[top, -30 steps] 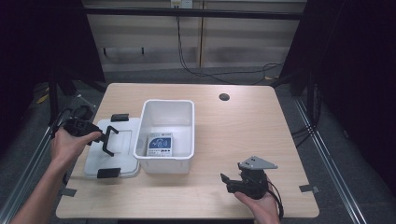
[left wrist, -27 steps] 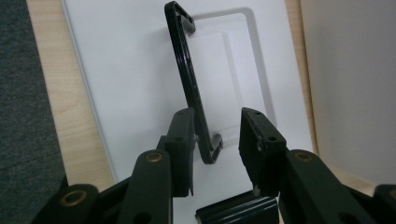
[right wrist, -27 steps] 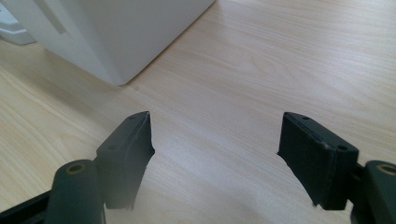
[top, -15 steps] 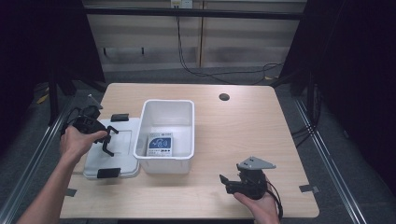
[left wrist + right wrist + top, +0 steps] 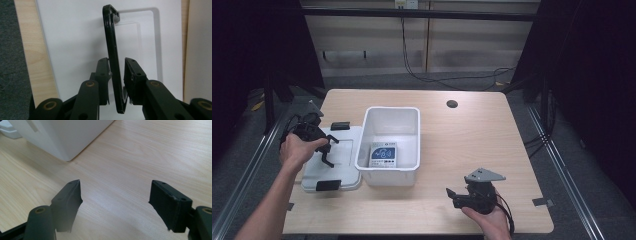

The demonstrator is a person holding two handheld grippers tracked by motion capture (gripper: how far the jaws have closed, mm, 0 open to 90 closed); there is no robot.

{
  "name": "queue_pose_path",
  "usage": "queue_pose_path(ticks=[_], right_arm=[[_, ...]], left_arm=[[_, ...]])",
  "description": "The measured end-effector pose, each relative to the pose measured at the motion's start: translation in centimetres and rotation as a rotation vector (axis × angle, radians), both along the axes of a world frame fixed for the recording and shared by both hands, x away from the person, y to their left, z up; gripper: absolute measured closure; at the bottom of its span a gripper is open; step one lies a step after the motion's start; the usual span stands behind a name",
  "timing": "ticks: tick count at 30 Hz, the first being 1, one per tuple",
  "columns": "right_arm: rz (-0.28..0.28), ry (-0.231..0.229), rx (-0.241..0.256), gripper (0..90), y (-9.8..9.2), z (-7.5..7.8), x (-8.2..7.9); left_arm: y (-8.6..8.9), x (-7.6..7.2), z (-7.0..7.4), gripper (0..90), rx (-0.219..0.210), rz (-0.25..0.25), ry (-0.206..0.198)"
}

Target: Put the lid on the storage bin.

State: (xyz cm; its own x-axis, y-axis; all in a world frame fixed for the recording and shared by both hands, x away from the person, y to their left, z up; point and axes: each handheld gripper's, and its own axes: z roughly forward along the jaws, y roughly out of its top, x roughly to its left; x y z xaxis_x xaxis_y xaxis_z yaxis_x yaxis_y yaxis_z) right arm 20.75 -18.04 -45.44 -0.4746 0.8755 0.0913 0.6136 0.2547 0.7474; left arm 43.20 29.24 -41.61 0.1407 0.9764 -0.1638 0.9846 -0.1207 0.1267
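Note:
A white lid (image 5: 343, 156) lies flat on the table left of a white bin (image 5: 411, 145). A thin black handle (image 5: 111, 50) stands up from the lid. My left gripper (image 5: 117, 72) is shut on this handle, one jaw on each side of the bar; in the high view the left gripper (image 5: 326, 149) reaches over the lid from the left. A blue and white box (image 5: 383, 155) lies in the bin. My right gripper (image 5: 451, 194) rests open near the table's front edge, right of the bin, and the right gripper (image 5: 115, 200) has only bare wood between its jaws.
Black latches sit at the lid's far end (image 5: 340, 125) and near end (image 5: 328, 185). A dark round hole (image 5: 452, 104) marks the table at the back right. The bin's corner (image 5: 66, 155) stands just ahead of the right gripper. Dark floor lies beyond the table's left edge.
The left hand has shifted a little farther up the table and turned, still at the lid's handle. The right gripper has stayed put.

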Motion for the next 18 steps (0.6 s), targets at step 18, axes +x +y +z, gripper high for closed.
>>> queue_pose_path(ticks=[18], right_arm=[[0.004, 0.022, -0.01, 25.3, 0.19, -0.24, 0.1]], left_arm=[[-0.58, 0.39, 0.01, 83.5, 0.003, 0.021, 0.016]])
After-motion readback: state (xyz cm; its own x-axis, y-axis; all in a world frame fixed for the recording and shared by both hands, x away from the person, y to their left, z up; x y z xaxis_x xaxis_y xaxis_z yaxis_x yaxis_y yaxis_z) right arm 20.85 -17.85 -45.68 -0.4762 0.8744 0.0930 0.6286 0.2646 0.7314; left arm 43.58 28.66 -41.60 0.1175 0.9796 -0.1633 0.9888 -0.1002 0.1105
